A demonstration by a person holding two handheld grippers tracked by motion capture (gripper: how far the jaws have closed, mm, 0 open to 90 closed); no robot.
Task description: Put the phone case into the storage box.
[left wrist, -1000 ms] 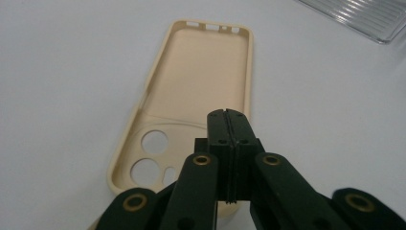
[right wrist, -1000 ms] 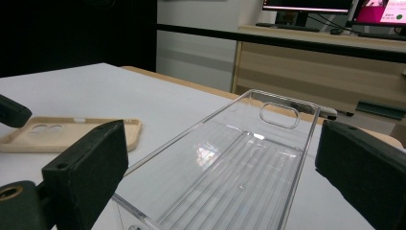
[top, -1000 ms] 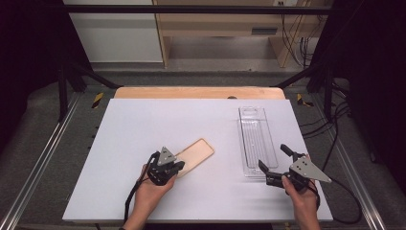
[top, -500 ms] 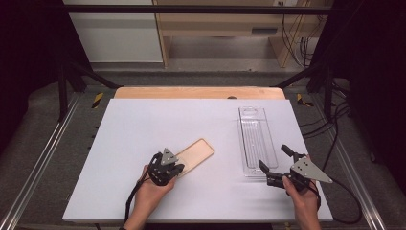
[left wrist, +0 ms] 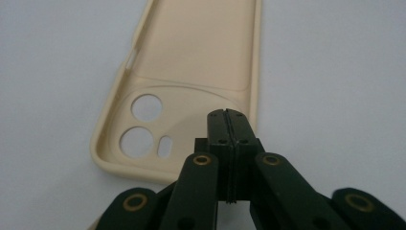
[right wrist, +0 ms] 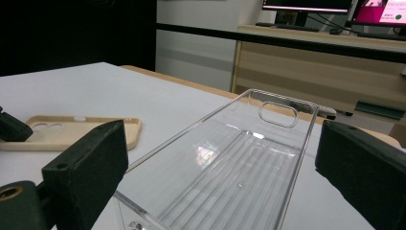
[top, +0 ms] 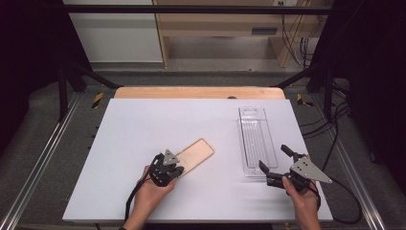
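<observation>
A: High view first. What've you got?

B: Beige soft-looking phone case point(top: 194, 155) lying inside-up on the white bench point(top: 143, 124), my left hand-held gripper point(top: 173, 171) at its near end, w/ jaws pressed together. Clear rigid plastic tray point(top: 257, 141) lies to the right; my right hand-held gripper point(top: 274, 165) sits just short of its near end, jaws spread wide, nothing between them.

A: Left gripper view?

B: Left hand-held gripper point(left wrist: 228, 120) closed tight, tips over the case's camera-hole end. Can't tell if they touch the floor of it. The case point(left wrist: 201, 52) looks light, thin, prob. flexible and grippy. I'd pinch a side wall or the short end rim; flat floor gives no hold.

A: Right gripper view?

B: Pads point(right wrist: 93, 158) stand either side of the tray's near end, not touching. The tray point(right wrist: 230, 163) looks light, stiff, slick, maybe brittle, so take it across the long walls, gently.

A: Pose?

B: Both forearms come in low from the near edge; left hand angled twd the case, right aimed along the tray.
</observation>
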